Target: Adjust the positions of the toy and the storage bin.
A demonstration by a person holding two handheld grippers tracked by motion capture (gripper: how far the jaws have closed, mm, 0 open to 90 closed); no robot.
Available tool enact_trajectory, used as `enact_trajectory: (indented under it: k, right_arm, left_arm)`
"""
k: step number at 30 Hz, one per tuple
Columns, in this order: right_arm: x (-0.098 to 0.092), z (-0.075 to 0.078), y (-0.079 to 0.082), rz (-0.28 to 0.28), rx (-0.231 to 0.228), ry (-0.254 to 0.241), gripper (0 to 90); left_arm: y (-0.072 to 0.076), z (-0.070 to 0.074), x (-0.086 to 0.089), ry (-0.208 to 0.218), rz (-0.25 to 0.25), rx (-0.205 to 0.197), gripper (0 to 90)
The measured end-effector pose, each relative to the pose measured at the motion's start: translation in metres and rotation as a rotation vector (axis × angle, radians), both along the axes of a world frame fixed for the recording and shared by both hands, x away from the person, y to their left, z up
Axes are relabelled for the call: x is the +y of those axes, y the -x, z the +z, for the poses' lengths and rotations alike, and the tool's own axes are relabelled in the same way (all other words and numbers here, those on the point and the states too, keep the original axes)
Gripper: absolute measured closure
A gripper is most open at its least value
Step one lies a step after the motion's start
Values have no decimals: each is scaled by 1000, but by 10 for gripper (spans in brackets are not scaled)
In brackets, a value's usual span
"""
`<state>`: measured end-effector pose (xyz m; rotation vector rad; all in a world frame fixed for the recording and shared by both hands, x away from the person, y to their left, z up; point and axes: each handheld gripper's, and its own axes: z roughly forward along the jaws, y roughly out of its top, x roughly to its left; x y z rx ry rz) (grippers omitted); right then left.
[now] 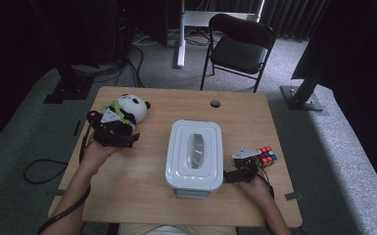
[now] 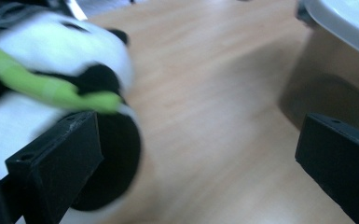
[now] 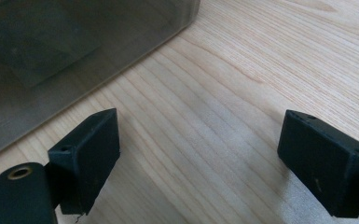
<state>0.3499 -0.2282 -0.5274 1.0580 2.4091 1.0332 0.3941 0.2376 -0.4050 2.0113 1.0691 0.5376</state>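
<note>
Black-and-white plush panda [image 1: 127, 110] with green scarf beside wide-open left gripper [image 1: 115, 134].

I can read no lettering, label, brand, number or sign anywhere here, neither on the things across my table nor on what sits close before my jaws.

Panda [image 1: 127, 108] far left on table [image 1: 142, 196], box [image 1: 195, 154] mid, cube [image 1: 266, 156] right of box.
</note>
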Motion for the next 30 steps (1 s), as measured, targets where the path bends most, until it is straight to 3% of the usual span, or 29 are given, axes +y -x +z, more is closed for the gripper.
enact_trajectory:
  k: [5,9,13,19,23,24,30]
  right_arm:
    - [0,0,0,0,1,0,125]
    - [0,0,0,0,1,0,125]
    - [0,0,0,0,0,0,125]
    - [0,0,0,0,0,0,125]
    - [0,0,0,0,0,0,125]
    - [0,0,0,0,0,0,125]
    - [0,0,0,0,0,0,125]
  left_arm:
    - [-23,8,12,7,46,-6,35]
    - [-46,10,27,32,100,19,45]
    - [-62,6,38,23,161,35,51]
    - [-85,2,46,14,188,74,71]
    - [-98,-2,48,23,204,101,71]
    - [-107,-10,48,21,219,115,71]
    - [-114,-25,47,17,276,151,71]
